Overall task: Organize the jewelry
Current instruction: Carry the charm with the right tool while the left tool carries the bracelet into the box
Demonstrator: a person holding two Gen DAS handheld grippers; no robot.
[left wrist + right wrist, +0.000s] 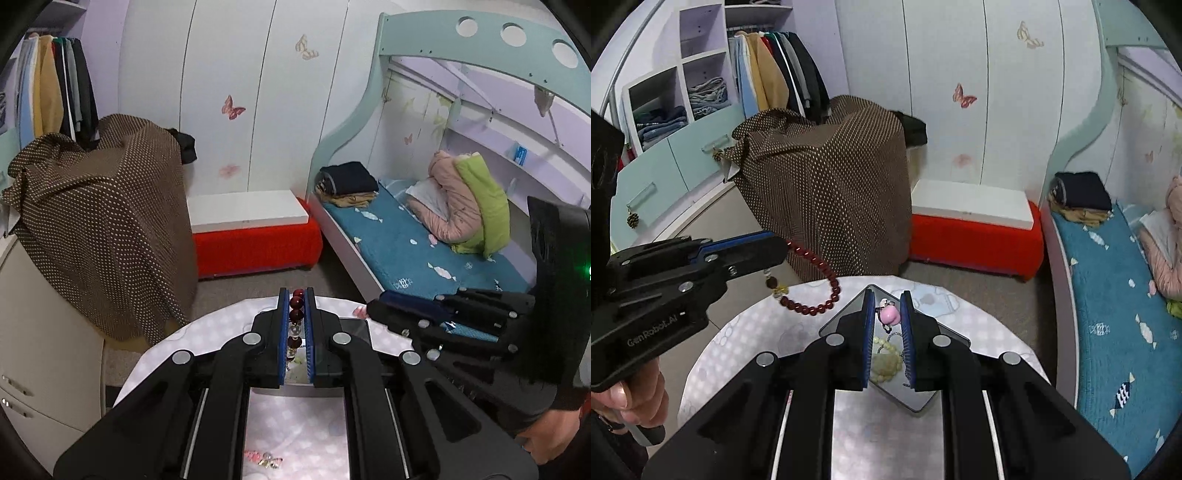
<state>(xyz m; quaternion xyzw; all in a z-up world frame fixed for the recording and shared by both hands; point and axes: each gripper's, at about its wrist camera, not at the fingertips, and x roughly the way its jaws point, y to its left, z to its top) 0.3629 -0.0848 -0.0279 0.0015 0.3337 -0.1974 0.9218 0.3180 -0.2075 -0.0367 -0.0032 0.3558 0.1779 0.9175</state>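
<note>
My left gripper (297,295) is shut on a dark red bead bracelet (296,314). In the right wrist view the bracelet (827,291) hangs in a loop from the left gripper (783,247) above the round table (757,332). My right gripper (888,295) hovers over a dark tray (923,398) on the table, with a small gap between its pads. A pink charm (889,314) and a pale yellow bead bracelet (886,363) show between the fingers; I cannot tell whether the pads grip the charm.
A small pink ornament (263,458) lies on the table near its front. Beyond the table stand a brown dotted cloth-covered object (831,184), a red box with a white lid (975,229), a bed with a blue mattress (1115,314), and a wardrobe.
</note>
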